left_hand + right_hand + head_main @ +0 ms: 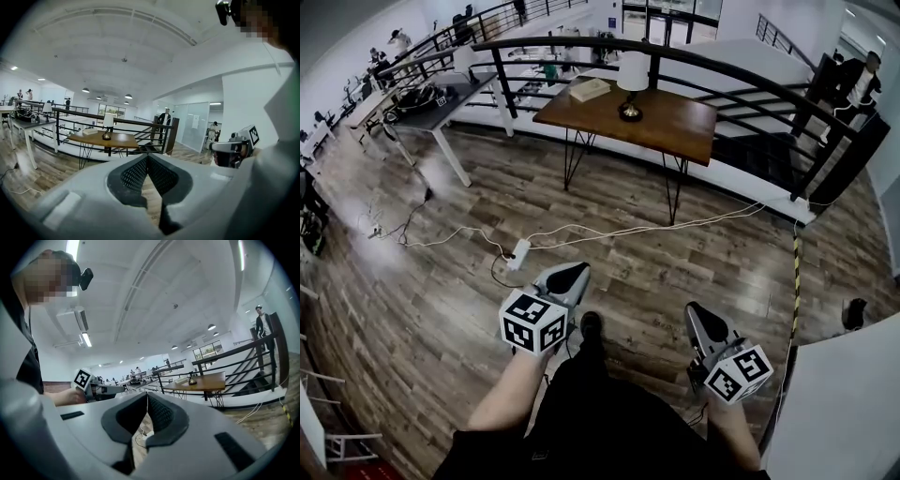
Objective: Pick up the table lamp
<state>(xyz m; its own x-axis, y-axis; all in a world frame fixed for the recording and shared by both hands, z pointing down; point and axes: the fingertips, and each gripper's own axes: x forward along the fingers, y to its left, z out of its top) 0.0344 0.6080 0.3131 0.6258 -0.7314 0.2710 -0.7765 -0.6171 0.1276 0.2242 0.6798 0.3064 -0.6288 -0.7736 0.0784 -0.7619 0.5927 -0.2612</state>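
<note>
The table lamp [632,80], with a white shade and a dark round base, stands near the back edge of a wooden table [675,127] across the floor, next to a book [590,89]. Both grippers are held low and close to the person's body, far short of the table. My left gripper [574,273] is shut with nothing between its jaws; in its own view the lamp [108,124] appears small beyond the closed tips [148,157]. My right gripper [697,313] is shut and empty too. The lamp's base [191,379] shows far off in the right gripper view.
A black railing [741,80] curves behind the table, with stairs and a person [855,80] at the right. White cables and a power strip [518,253] lie on the wood floor between me and the table. A grey desk [441,105] stands left; a white wall [853,403] is close right.
</note>
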